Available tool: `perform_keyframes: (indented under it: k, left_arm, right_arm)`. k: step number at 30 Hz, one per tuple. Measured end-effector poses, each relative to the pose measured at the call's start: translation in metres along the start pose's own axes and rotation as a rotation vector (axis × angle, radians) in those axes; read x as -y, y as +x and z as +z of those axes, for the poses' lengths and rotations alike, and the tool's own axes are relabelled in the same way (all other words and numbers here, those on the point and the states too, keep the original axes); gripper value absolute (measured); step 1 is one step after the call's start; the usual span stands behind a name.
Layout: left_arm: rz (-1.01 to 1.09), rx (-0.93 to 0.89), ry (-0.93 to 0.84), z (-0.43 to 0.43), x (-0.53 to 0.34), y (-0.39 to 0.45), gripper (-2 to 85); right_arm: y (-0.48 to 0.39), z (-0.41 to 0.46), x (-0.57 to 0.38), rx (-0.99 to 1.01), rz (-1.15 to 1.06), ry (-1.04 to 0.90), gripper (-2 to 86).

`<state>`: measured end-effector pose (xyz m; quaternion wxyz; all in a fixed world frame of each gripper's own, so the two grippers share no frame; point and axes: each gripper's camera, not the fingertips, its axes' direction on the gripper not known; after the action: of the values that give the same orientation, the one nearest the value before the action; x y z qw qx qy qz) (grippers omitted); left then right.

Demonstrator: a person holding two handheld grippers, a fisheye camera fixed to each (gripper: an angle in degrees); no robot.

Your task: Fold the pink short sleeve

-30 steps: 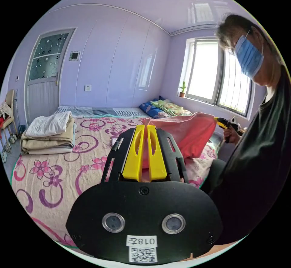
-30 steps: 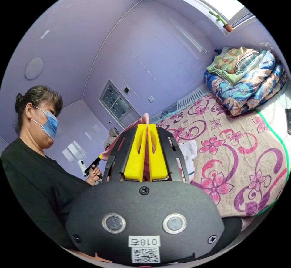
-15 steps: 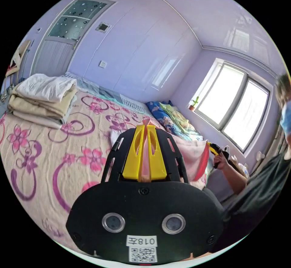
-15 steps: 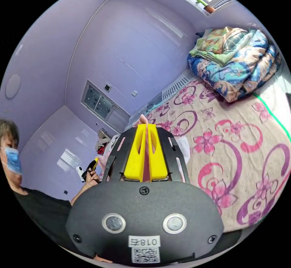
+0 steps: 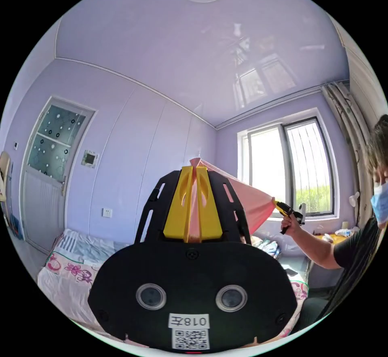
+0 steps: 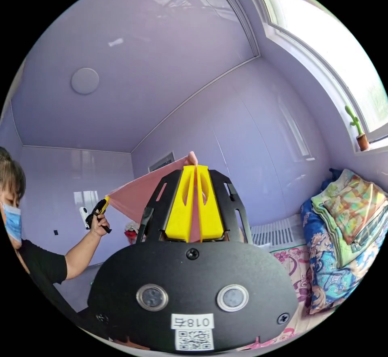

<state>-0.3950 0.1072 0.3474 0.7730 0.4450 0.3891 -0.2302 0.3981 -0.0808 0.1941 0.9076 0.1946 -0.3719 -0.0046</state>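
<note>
Holding the pink shirt (image 5: 250,201) up in the air is the step in hand: the cloth is stretched between the two grippers, high over the bed (image 5: 70,274), with the ceiling and the window (image 5: 289,169) behind it. The left gripper (image 5: 197,169) has its yellow jaws closed narrow on one pink corner, and a small tip of cloth stands out above them. The right gripper (image 6: 197,167) is closed in the same way on another corner, also with a tip of pink above the jaws. In the left gripper view the far corner of the shirt ends at the right gripper, which a hand (image 5: 289,223) holds. In the right gripper view the cloth runs to the left gripper in the other hand (image 6: 98,222).

I judge that the shirt is being opened and shaken flat before any fold is made. How the lower part hangs is hidden behind the gripper bodies, so I cannot tell if it is straight.

The next move probably calls for lowering both corners together onto the bed, keeping the top edge tight, so that the shirt lies flat. The folded blankets (image 6: 343,227) at the side should stay clear of it.
</note>
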Motion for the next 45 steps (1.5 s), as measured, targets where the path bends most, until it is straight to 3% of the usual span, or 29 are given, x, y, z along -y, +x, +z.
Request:
perform_keyframes:
  k: [6, 12, 15, 20, 29, 33, 40, 45]
  left_arm:
    - [-0.102, 0.001, -0.266, -0.096, -0.174, -0.001, -0.9]
    - [-0.453, 0.199, -0.702, -0.128, -0.375, -0.025, -0.8]
    - [-0.547, 0.238, -0.790, -0.133, -0.416, -0.021, -0.9]
    - [-0.579, 0.230, -0.803, -0.134, -0.422, -0.010, -0.9]
    - [-0.460, 0.096, -0.826, -0.137, -0.382, 0.019, -0.8]
    - [-0.411, 0.010, -0.936, -0.134, -0.378, 0.033, -0.6]
    - [-0.427, -0.049, -1.164, -0.099, -0.378, 0.043, 1.6]
    - [-0.391, -0.090, -1.328, -0.092, -0.332, 0.052, 4.7]
  right_arm:
    - [0.010, -0.049, -0.118, 0.045, 0.030, -0.202, -0.1]
    - [0.055, -0.070, -0.286, -0.129, 0.382, -0.489, 0.0]
    - [0.063, -0.075, -0.341, -0.222, 0.514, -0.585, 0.0]
    - [0.051, -0.076, -0.370, -0.259, 0.576, -0.661, 0.1]
    - [0.032, -0.106, -0.337, -0.164, 0.553, -0.661, 0.1]
    - [0.027, -0.122, -0.331, -0.140, 0.552, -0.710, 0.0]
    - [0.021, -0.104, -0.339, -0.127, 0.553, -0.959, 0.0]
    - [0.004, -0.085, -0.329, -0.131, 0.479, -1.203, 0.2]
